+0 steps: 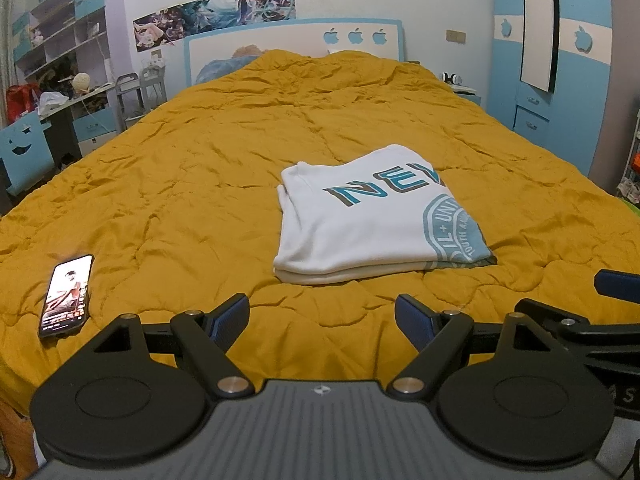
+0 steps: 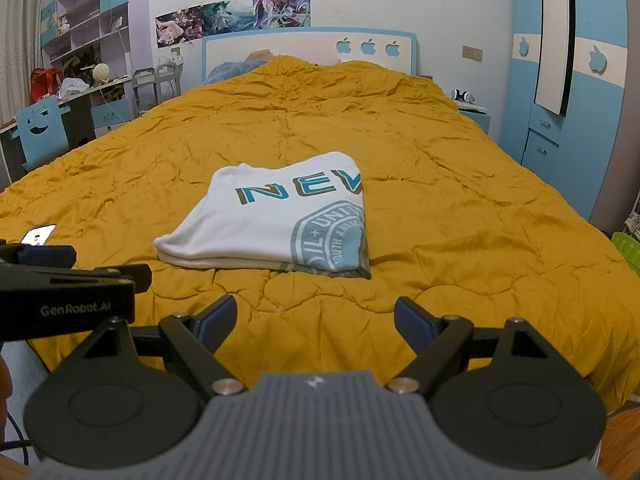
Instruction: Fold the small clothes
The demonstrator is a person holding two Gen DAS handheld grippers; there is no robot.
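Note:
A white T-shirt [image 1: 360,220] with teal lettering and a round teal print lies folded into a neat rectangle on the mustard quilt [image 1: 200,184]. In the right wrist view the same shirt [image 2: 272,224] sits left of centre. My left gripper [image 1: 322,316] hovers over the quilt's near edge, short of the shirt, open with nothing between its blue pads. My right gripper [image 2: 314,318] is likewise open and empty, a little back from the shirt. The left gripper's body [image 2: 68,296] shows at the right wrist view's left edge.
A phone [image 1: 66,296] with a lit screen lies on the quilt at the near left. Desk and shelves [image 1: 60,80] stand left of the bed, a blue wardrobe [image 1: 560,60] right, the headboard [image 1: 296,46] at the far end. A green object [image 2: 628,248] sits at the bed's right.

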